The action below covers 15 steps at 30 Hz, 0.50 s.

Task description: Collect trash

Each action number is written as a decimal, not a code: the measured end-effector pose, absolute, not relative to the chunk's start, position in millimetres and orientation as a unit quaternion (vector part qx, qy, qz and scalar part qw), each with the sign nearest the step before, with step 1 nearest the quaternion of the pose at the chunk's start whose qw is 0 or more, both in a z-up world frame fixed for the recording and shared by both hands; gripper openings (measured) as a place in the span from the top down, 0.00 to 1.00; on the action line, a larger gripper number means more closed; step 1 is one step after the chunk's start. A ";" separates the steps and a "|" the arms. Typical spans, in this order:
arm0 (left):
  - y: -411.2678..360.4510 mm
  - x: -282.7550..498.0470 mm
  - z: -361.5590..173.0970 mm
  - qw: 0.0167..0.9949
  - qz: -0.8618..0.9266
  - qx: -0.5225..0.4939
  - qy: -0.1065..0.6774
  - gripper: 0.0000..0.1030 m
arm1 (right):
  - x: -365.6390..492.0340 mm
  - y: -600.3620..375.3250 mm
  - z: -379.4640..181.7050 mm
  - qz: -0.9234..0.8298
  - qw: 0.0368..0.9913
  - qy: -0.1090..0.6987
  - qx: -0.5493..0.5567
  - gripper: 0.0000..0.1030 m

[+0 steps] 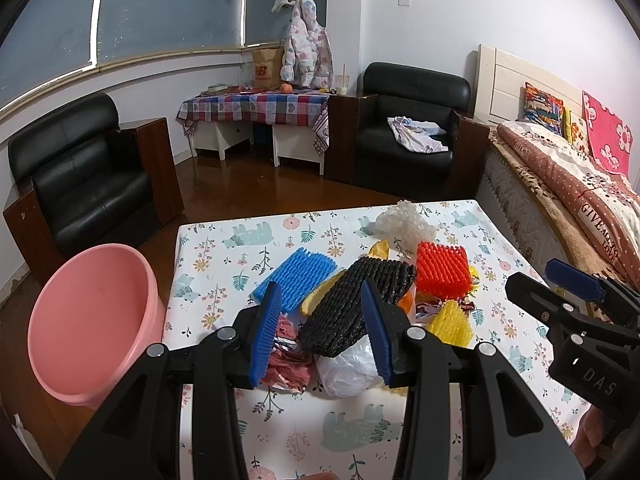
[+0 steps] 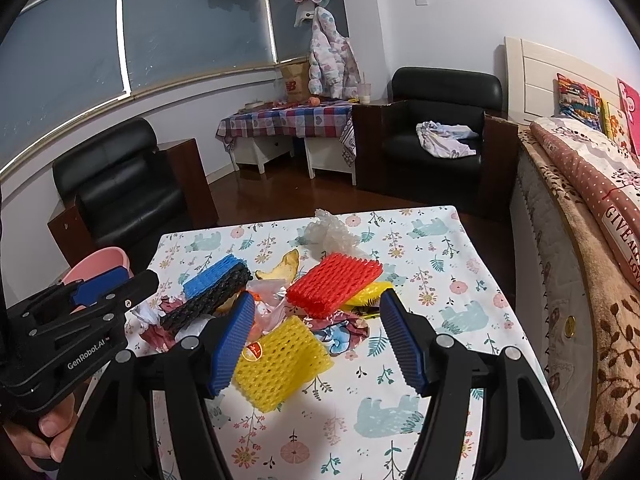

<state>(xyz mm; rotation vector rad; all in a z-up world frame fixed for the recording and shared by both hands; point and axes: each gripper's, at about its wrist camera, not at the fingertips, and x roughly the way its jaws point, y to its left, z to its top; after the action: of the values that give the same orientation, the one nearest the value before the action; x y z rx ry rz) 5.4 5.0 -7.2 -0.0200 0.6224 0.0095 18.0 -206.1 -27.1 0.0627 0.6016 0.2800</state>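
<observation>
In the lower centre of the left wrist view, the left hand-held gripper [image 1: 322, 334] is seen with its blue pads held wide apart and nothing gripped; a black foam net [image 1: 356, 304] and a white plastic bag [image 1: 348, 372] lie between and beyond them. In the lower centre of the right wrist view, the right hand-held gripper [image 2: 320, 344] is likewise spread wide and empty, with a yellow foam net [image 2: 280, 364] lying between its fingers on the floral surface [image 2: 400, 420]. The trash is heaped at mid-frame: a red foam net [image 2: 334, 290], a blue foam net [image 1: 294, 280], a banana peel [image 2: 282, 266] and, farther back, a crumpled clear wrap [image 1: 406, 222]. A pink bucket [image 1: 90, 324] is seen at the left edge, beside the surface. Black armchairs and a bed fill the upper frame.
</observation>
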 end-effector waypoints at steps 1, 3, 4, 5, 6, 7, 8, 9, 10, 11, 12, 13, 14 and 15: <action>5.0 5.4 -7.3 0.952 0.004 -0.010 0.306 0.59 | 18.0 -206.0 -26.8 0.137 0.945 0.295 0.031 0.37; 5.0 5.4 -7.3 0.952 0.005 -0.010 0.306 0.59 | 18.0 -206.1 -26.6 0.136 0.945 0.294 0.031 0.37; 5.2 5.7 -7.7 0.952 0.004 -0.010 0.307 0.59 | 18.1 -206.0 -26.5 0.136 0.945 0.294 0.031 0.37; 5.3 5.8 -7.8 0.952 0.005 -0.010 0.307 0.59 | 18.1 -205.9 -26.4 0.136 0.945 0.294 0.031 0.37; 5.0 5.5 -7.3 0.952 0.005 -0.010 0.307 0.59 | 18.0 -206.0 -26.2 0.136 0.946 0.294 0.032 0.37; 5.0 5.6 -7.3 0.952 0.005 -0.011 0.307 0.59 | 18.1 -206.2 -26.2 0.136 0.945 0.295 0.032 0.37; 5.3 5.9 -7.8 0.952 0.005 -0.011 0.307 0.59 | 18.2 -206.0 -26.2 0.136 0.945 0.295 0.032 0.37; 5.2 6.0 -8.5 0.952 0.005 -0.011 0.307 0.59 | 18.1 -205.9 -26.1 0.136 0.945 0.295 0.031 0.37; 5.3 6.2 -8.8 0.952 0.005 -0.010 0.307 0.59 | 18.1 -206.2 -26.2 0.136 0.945 0.294 0.031 0.37; 5.4 6.3 -9.0 0.952 0.005 -0.010 0.307 0.59 | 18.0 -206.5 -26.2 0.136 0.945 0.295 0.032 0.37; 5.4 6.2 -8.5 0.952 0.004 -0.011 0.307 0.59 | 18.0 -206.6 -26.2 0.137 0.945 0.294 0.032 0.37; 5.3 6.3 -8.5 0.951 0.004 -0.011 0.308 0.59 | 17.8 -206.5 -25.9 0.136 0.945 0.294 0.033 0.37; 5.5 6.6 -9.1 0.951 0.004 -0.010 0.308 0.59 | 18.0 -206.5 -26.0 0.137 0.945 0.294 0.032 0.37; 5.4 6.3 -8.5 0.951 0.004 -0.011 0.308 0.59 | 18.1 -206.6 -25.9 0.137 0.945 0.294 0.032 0.37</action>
<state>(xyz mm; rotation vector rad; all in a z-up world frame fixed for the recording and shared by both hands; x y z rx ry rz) 6.3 5.4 -8.5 -0.0215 0.6261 0.0090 18.1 -206.6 -25.9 0.0648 0.5996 0.2793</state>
